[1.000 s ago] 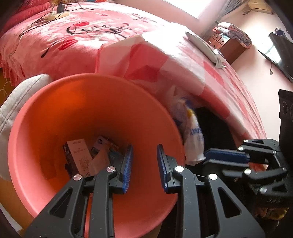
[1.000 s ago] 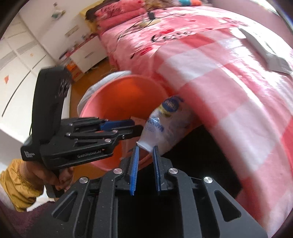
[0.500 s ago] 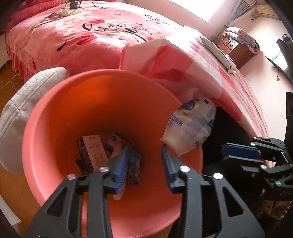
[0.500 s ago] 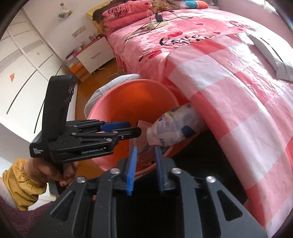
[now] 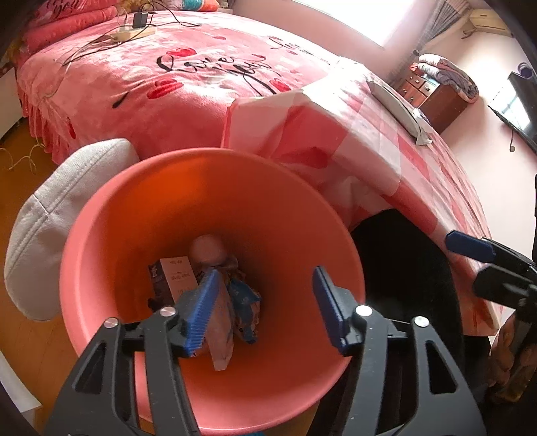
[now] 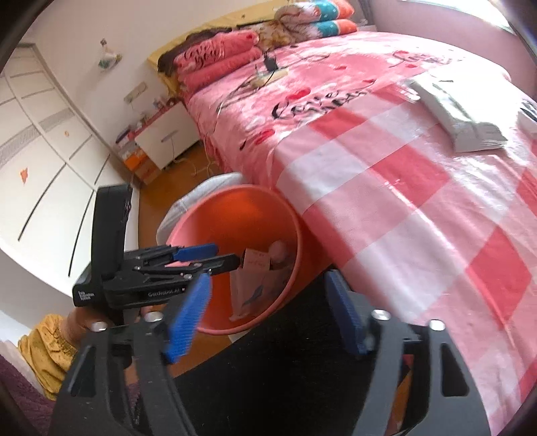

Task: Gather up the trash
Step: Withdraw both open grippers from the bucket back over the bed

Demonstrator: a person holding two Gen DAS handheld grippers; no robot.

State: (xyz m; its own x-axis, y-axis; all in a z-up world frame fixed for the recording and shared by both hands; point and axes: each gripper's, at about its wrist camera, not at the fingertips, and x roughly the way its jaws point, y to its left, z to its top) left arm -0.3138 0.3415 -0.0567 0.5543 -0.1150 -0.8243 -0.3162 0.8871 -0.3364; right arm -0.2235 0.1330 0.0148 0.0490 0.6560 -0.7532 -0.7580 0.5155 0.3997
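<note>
An orange bin (image 5: 141, 208) stands against the bed, tilted toward me. Inside it lie a small carton (image 5: 174, 275) and a blue-and-white plastic bag (image 5: 241, 302), which also shows in the right wrist view as the bag (image 6: 245, 291). My left gripper (image 5: 265, 302) hovers over the bin's mouth, jaws opening, no thing pressed between its pads. My right gripper (image 6: 268, 312) is back from the bin (image 6: 235, 214), jaws opening and empty. The left gripper (image 6: 228, 255) reaches over the bin's near rim. A flat white packet (image 6: 456, 114) lies on the checked cloth.
A white cushion (image 5: 50, 218) leans beside the bin. The pink bed (image 5: 174, 87) carries a power strip with cables (image 5: 134, 32). A dark gap (image 5: 402, 275) opens under the cloth's edge. A nightstand (image 6: 161, 144) and wardrobes stand at the back left.
The bag left my right gripper and dropped into the bin. Both grippers' jaws have spread wide. My right gripper has drawn back and upward from the bin.
</note>
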